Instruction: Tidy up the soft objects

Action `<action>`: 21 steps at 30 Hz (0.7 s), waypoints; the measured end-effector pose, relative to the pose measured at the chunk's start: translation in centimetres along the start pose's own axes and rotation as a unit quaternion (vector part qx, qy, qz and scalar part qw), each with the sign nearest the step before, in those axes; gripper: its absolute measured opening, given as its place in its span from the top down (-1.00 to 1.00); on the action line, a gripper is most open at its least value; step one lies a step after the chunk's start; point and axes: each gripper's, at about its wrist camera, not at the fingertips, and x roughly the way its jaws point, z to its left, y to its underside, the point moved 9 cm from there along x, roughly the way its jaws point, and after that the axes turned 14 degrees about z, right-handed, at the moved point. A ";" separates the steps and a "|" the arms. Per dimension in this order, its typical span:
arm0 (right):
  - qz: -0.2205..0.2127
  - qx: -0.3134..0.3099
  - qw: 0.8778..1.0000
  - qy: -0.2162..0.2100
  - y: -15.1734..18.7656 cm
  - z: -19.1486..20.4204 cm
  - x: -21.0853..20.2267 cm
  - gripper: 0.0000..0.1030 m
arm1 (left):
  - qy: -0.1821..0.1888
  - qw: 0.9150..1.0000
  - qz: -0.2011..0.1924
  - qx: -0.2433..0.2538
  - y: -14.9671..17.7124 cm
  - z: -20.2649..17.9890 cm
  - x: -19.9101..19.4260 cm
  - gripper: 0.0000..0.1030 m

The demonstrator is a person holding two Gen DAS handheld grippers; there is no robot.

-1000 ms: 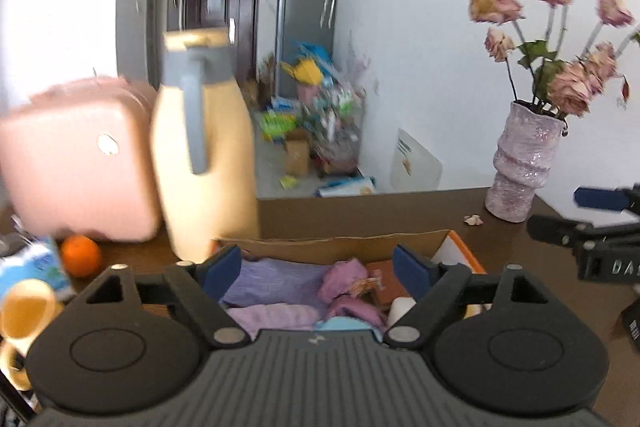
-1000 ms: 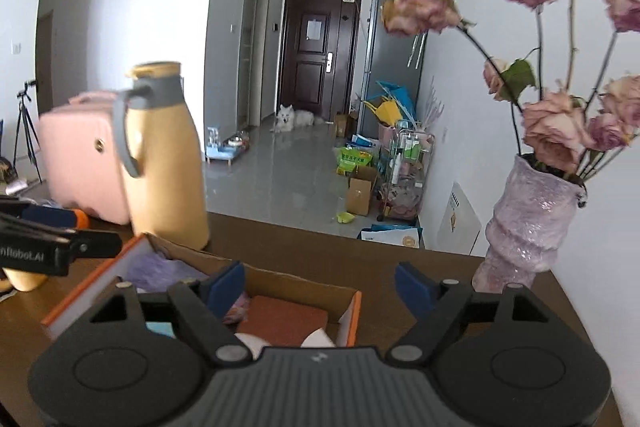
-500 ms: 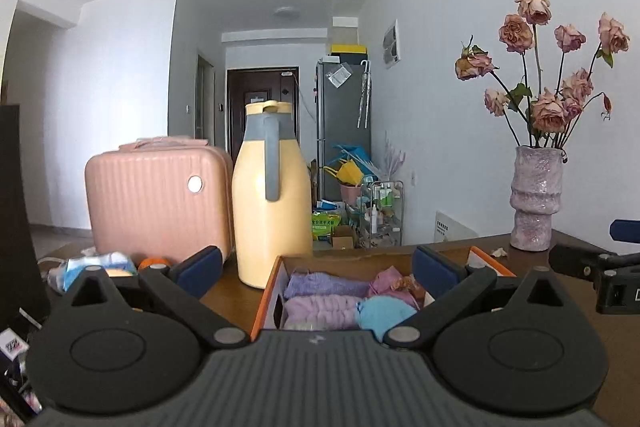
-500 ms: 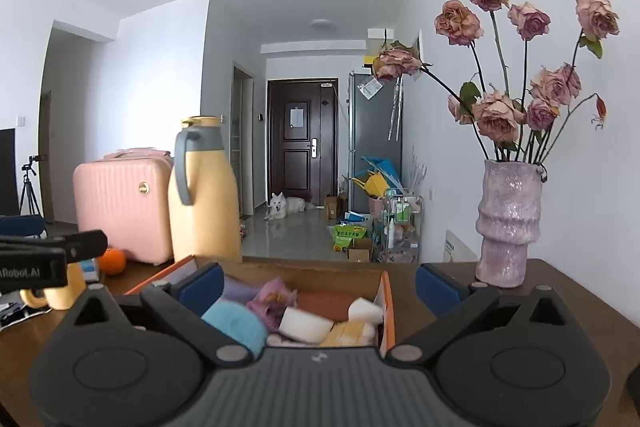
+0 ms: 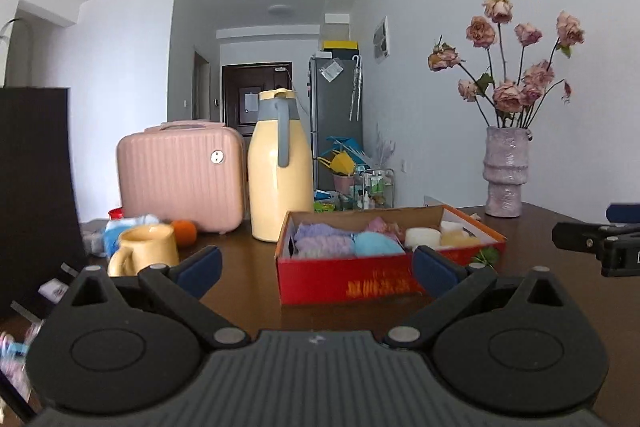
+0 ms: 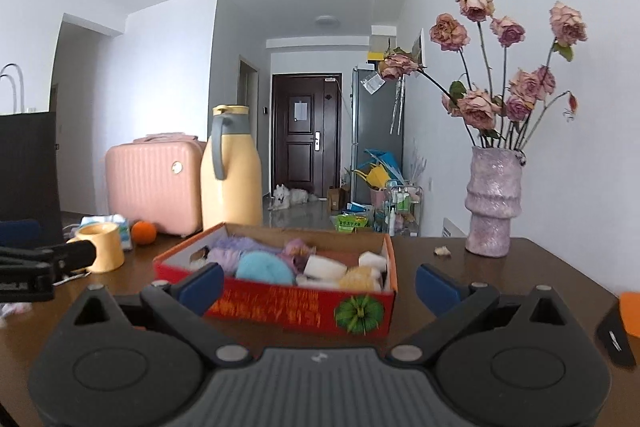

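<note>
On the dark wooden table [image 5: 248,291] sits the red cardboard box [image 5: 352,283], taken as landmark for everything below.

Tongs: left gripper [image 5: 316,267] released, jaws spread wide, nothing between the blue pads, held short of the box's near wall. Right gripper [image 6: 318,285] likewise released and empty, also on the near side of the box. Neither touches the box or its contents.

Task things: soft objects are inside the box. Lavender fluffy pieces [image 5: 320,237] at its left end, a light blue round puff [image 5: 376,243] beside them toward the middle, a pink frilly piece [image 5: 382,225] behind that, white rolls [image 5: 422,237] and a pale yellow piece [image 6: 360,277] toward the right end.

Progress, judged: appears late or finished. Every soft item I can find is already in the box, loosely grouped by colour. No soft item seen lying on the table near the box. What could remain is tidying the rows.

Other items: yellow jug [image 5: 280,171] just behind the box's left corner, pink case [image 5: 180,175] further left, yellow mug [image 5: 146,251] and an orange [image 5: 185,231] left of the box, vase of dried roses [image 5: 505,175] to the right rear.

Hard to read: box floor and lower layers are hidden by the near wall; the small bits at the far left edge of the left wrist view are blurred; table nearest the person is covered by the gripper bodies.
</note>
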 end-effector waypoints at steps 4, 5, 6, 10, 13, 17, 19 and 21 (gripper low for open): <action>0.018 0.015 1.000 -0.003 3.3 0.4 -3.2 -0.99 | -0.008 1.000 -0.002 -0.011 3.2 0.7 -4.4 -1.00; 0.025 0.020 0.999 -0.006 4.4 0.6 -4.0 -0.99 | -0.008 1.000 -0.001 -0.015 3.9 0.9 -5.3 -1.00; 0.032 0.023 0.999 -0.008 5.4 0.9 -4.8 -0.99 | -0.001 1.000 0.005 -0.019 4.9 1.0 -6.3 -1.00; 0.050 0.010 0.998 -0.023 9.3 2.5 -8.8 -0.99 | 0.012 0.999 0.038 -0.018 8.1 1.3 -10.1 -1.00; 0.054 0.011 0.998 -0.014 11.9 3.5 -11.9 -1.00 | -0.007 1.000 0.018 -0.018 9.9 1.8 -13.9 -1.00; 0.082 0.048 0.995 -0.037 15.6 5.1 -15.5 -1.00 | -0.026 0.999 0.024 0.008 12.2 1.7 -16.8 -1.00; 0.079 0.048 0.994 -0.059 16.2 6.1 -16.7 -1.00 | -0.023 0.999 0.028 0.021 11.8 1.5 -16.8 -1.00; 0.071 0.031 0.996 -0.053 16.3 6.9 -17.1 -1.00 | -0.035 0.999 0.016 0.003 11.0 2.1 -17.2 -1.00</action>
